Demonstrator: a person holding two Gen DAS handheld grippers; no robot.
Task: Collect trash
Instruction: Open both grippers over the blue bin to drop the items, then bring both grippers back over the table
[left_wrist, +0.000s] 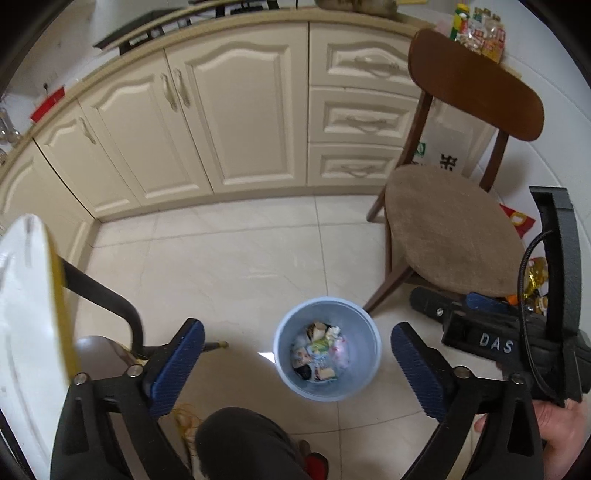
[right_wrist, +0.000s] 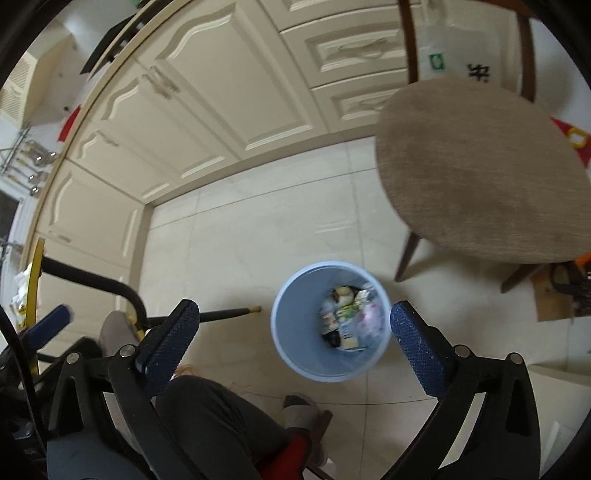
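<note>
In the left wrist view, the left gripper (left_wrist: 297, 363) is seen with its blue-padded fingers (left_wrist: 177, 363) spread wide and nothing held between them. A light blue trash bin (left_wrist: 286, 332) stands upright on the tiled floor (left_wrist: 229, 266), framed in the gap between the fingers and slightly toward the right one; crumpled trash (left_wrist: 321, 350) is seen lying in its bottom. A wooden chair (left_wrist: 450, 229) is placed at two o'clock from the bin, cream cabinets (left_wrist: 236, 110) at twelve o'clock. The right gripper's body is seen at three o'clock, held in a hand (left_wrist: 554, 432).

In the right wrist view, the right gripper (right_wrist: 295, 349) is likewise held wide open and empty. The bin lies at twelve o'clock between the fingers, its round mouth faced upward, so no long axis is offered. It fills more of this frame, so the right gripper is judged marginally nearer. No loose trash is visible on the floor.
</note>
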